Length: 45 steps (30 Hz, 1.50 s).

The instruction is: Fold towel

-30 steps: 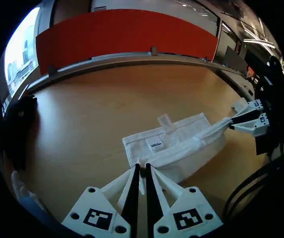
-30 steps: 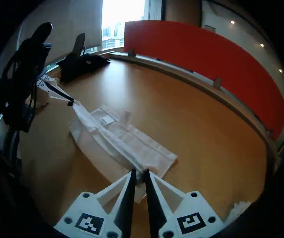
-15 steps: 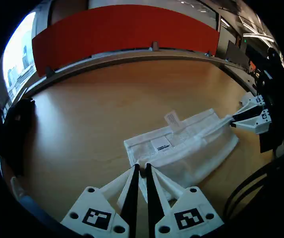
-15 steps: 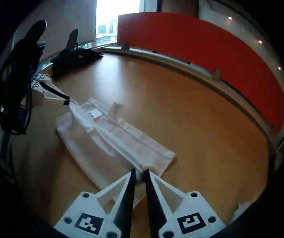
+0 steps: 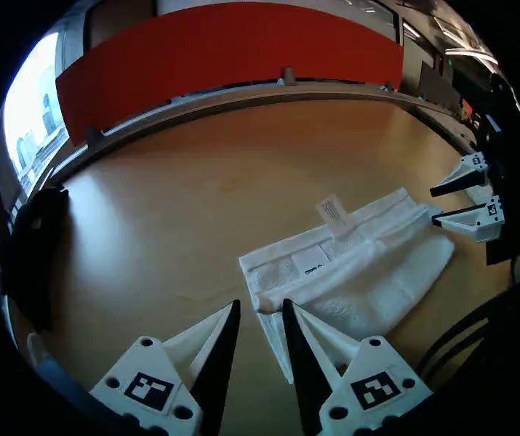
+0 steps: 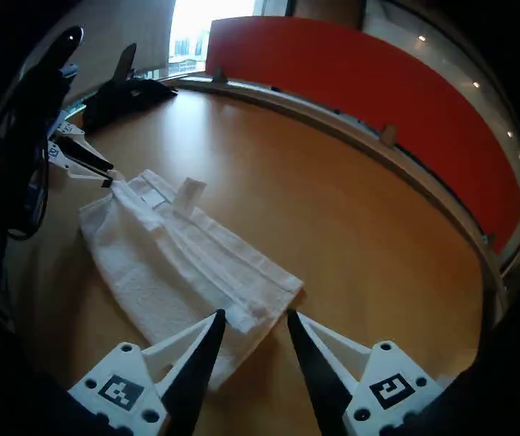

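the white towel (image 5: pixel 354 272) lay folded on the wooden table (image 5: pixel 187 182), centre-right in the left gripper view. the left gripper (image 5: pixel 260 305) and right gripper (image 6: pixel 254 314) stood spread, holding nothing. one fold seemed done; the next needed a fresh grip on an end.

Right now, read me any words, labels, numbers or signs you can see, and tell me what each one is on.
No text here can be read.
The sewn patch on the towel: dark print, too small to read.
The loose tag standing up from the towel: blurred, unreadable.
The left claw and right claw: black-and-white square markers, patterns only, no words.
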{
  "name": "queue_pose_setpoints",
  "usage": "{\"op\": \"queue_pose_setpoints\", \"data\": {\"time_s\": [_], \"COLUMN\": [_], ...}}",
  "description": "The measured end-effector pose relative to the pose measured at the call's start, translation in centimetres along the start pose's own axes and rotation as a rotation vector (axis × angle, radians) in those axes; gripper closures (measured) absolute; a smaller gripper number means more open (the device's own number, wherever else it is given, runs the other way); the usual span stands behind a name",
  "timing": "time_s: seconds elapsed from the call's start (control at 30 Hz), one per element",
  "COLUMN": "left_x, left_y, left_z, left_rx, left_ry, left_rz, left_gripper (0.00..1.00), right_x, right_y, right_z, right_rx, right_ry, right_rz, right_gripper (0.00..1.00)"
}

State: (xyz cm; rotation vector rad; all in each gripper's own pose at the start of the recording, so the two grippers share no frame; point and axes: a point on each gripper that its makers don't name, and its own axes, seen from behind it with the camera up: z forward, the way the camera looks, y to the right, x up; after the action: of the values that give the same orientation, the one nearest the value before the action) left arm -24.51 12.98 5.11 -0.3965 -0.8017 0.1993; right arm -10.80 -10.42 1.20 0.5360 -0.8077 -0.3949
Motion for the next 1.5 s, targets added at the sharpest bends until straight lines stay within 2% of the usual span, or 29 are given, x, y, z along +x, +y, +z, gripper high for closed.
{"op": "queue_pose_setpoints", "data": {"time_s": [0.13, 0.2, 0.67, 0.73, 0.87, 1.1, 1.5], "left_x": [0.2, 0.3, 2.0, 2.1, 1.9, 1.2, -1.2], "left_y": [-0.4, -0.6, -1.9, -1.9, -1.8, -1.8, -0.9], "left_z": [0.1, 0.1, 0.4, 0.2, -0.1, -1.0, -3.3], "left_rx": [0.009, 0.017, 0.054, 0.050, 0.037, 0.032, 0.026], "left_ry": [-0.002, -0.002, 0.011, 0.013, 0.009, 0.011, 0.011], "left_rz": [0.002, 0.003, 0.019, 0.018, 0.006, -0.013, -0.044], "left_gripper": [0.43, 0.39, 0.36, 0.32, 0.04, 0.03, 0.03], "right_x": [0.1, 0.3, 1.6, 1.6, 1.7, 1.5, -1.0], "right_y": [0.6, 1.0, 3.1, 3.1, 3.0, 2.3, -0.4], "right_z": [0.2, 0.3, 0.1, -0.1, -0.4, -1.5, -3.8], "right_rx": [-0.017, -0.027, -0.081, -0.082, -0.078, -0.073, -0.058], "right_ry": [0.001, 0.004, 0.018, 0.022, 0.030, 0.043, 0.034], "right_rz": [0.003, 0.008, 0.035, 0.036, 0.042, 0.058, 0.085], "right_gripper": [0.27, 0.25, 0.23, 0.21, 0.08, 0.07, 0.07]}}
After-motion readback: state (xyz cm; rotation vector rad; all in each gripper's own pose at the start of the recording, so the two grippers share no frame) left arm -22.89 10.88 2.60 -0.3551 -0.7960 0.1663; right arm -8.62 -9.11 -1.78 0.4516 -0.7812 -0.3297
